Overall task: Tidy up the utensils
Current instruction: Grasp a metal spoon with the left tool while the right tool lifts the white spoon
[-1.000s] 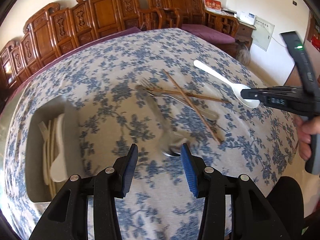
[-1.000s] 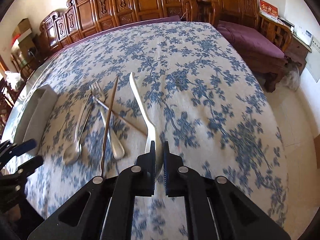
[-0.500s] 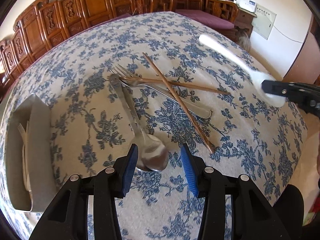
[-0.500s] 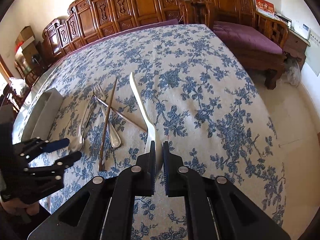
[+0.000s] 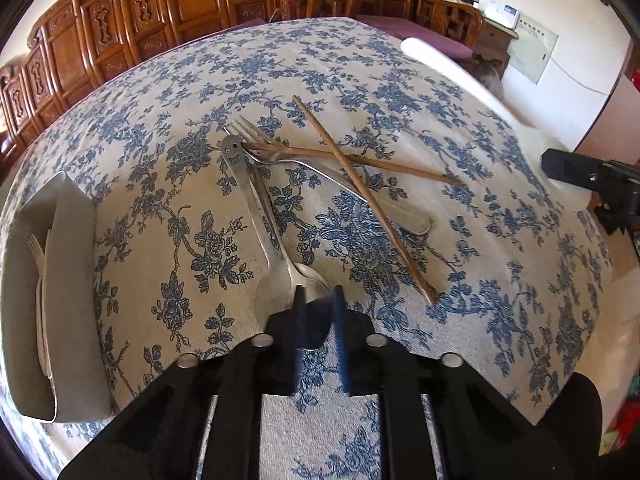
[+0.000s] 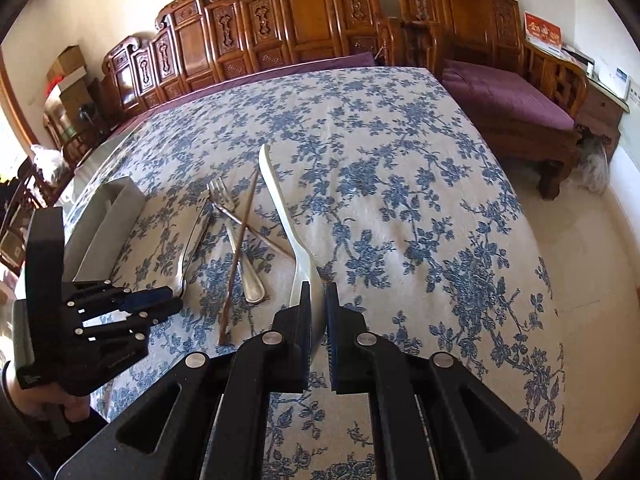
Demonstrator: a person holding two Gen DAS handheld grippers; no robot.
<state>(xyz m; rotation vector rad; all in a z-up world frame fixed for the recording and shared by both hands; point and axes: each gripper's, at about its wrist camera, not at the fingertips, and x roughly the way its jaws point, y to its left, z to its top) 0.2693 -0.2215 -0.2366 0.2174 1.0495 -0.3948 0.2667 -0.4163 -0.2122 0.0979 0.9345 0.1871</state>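
A metal spoon (image 5: 253,200) lies on the flowered tablecloth with its bowl toward me. My left gripper (image 5: 318,300) is closing its jaws on that bowl, and the pads press on it. A metal fork (image 5: 404,216) and two crossed brown chopsticks (image 5: 389,240) lie just to the right. My right gripper (image 6: 318,308) is shut on the bowl end of a white plastic spoon (image 6: 278,200), held just above the cloth with its handle pointing away. The left gripper (image 6: 172,298) appears low at the left of the right wrist view.
A grey tray (image 5: 76,280) with white utensils in it stands at the table's left edge, also the grey tray (image 6: 116,216) in the right wrist view. Carved wooden chairs (image 6: 304,12) line the far side. A purple-cushioned bench (image 6: 508,96) stands to the right, floor beyond the table's right edge.
My left gripper came down and forward over the metal spoon's bowl, then its jaws narrowed onto it. The right gripper kept its hold on the white spoon and hardly moved.
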